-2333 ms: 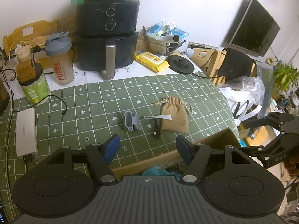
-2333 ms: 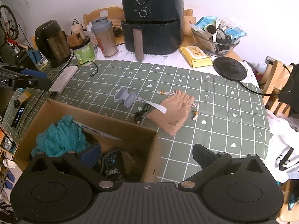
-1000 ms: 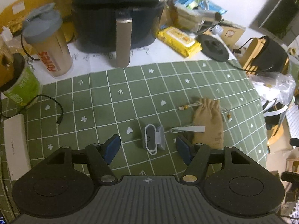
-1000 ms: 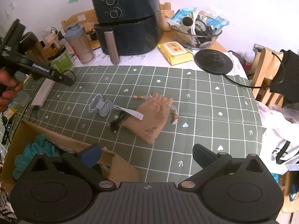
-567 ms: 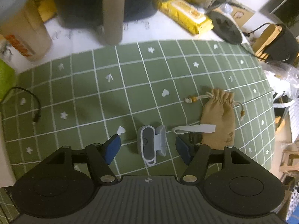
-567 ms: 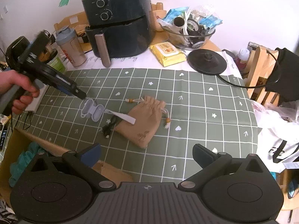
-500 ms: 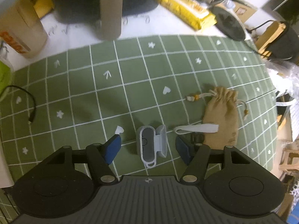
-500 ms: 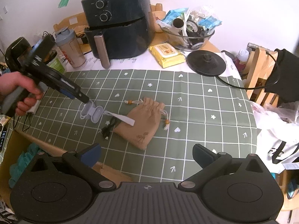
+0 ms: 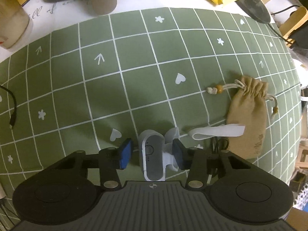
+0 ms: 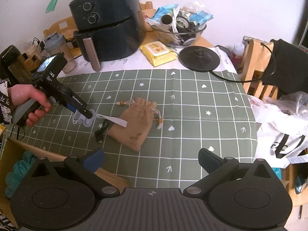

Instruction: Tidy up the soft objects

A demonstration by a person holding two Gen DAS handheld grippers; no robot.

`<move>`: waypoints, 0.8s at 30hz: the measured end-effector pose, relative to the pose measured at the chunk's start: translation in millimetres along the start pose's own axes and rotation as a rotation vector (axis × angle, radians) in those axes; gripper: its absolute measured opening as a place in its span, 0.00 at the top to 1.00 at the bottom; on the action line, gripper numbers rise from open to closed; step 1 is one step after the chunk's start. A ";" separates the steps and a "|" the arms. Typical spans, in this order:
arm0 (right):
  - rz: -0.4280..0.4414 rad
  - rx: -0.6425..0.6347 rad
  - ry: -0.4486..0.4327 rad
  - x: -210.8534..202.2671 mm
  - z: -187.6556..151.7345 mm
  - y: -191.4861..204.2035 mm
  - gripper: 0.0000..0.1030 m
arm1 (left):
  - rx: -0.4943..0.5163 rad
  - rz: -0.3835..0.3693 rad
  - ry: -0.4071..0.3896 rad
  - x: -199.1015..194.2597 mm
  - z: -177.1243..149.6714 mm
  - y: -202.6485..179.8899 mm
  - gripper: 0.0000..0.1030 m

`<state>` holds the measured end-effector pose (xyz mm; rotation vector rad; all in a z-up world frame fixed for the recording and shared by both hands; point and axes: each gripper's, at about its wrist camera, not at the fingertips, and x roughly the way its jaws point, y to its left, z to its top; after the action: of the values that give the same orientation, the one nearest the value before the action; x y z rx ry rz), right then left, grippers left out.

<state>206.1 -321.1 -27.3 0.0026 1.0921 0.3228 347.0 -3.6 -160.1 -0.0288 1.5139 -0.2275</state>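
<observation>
- Left gripper [image 9: 152, 153], low centre of its own view: jaws closing round the pale silicone case [image 9: 153, 155]. The right pad [image 9: 176, 153] looks to touch the case's open flap; the blue left pad [image 9: 126, 153] stands just clear of the body. Not yet a firm grip.
- In the right wrist view the same gripper [image 10: 87, 114] comes in from the left edge, a hand [image 10: 28, 102] on its handle, tips down on the case [image 10: 84, 119].
- The case lies on the green checked cloth [image 9: 134, 61], its white strap [image 9: 215, 131] trailing right toward the tan drawstring pouch [image 9: 248, 115]; a black cable [image 10: 101, 130] sits just beside.
- Right gripper [image 10: 152, 159]: fingers spread wide, empty, hanging above the cloth's near edge.
- Cardboard box [image 10: 17, 148], lower left of the right view, holds a teal cloth [image 10: 16, 170]; likely the drop point.
- Judgement: squeeze gently, since the soft case will deform; catch body and flap together. Lift straight up so the strap clears pouch and cable.
</observation>
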 end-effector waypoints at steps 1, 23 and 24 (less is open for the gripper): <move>-0.001 0.002 0.000 -0.1 -0.5 -0.5 0.00 | 0.005 0.003 -0.002 0.6 -0.3 -1.1 0.57; 0.016 -0.028 0.003 4.9 3.5 1.3 0.00 | 0.041 -0.064 -0.164 -47.1 -18.6 -3.1 0.74; 0.017 -0.031 0.004 5.6 4.2 1.4 0.00 | 0.048 -0.070 -0.182 -52.1 -21.4 -3.4 0.74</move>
<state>211.8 -317.7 -30.0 -0.0164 1.0910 0.3550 323.3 4.4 -109.5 -0.0620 1.3270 -0.3091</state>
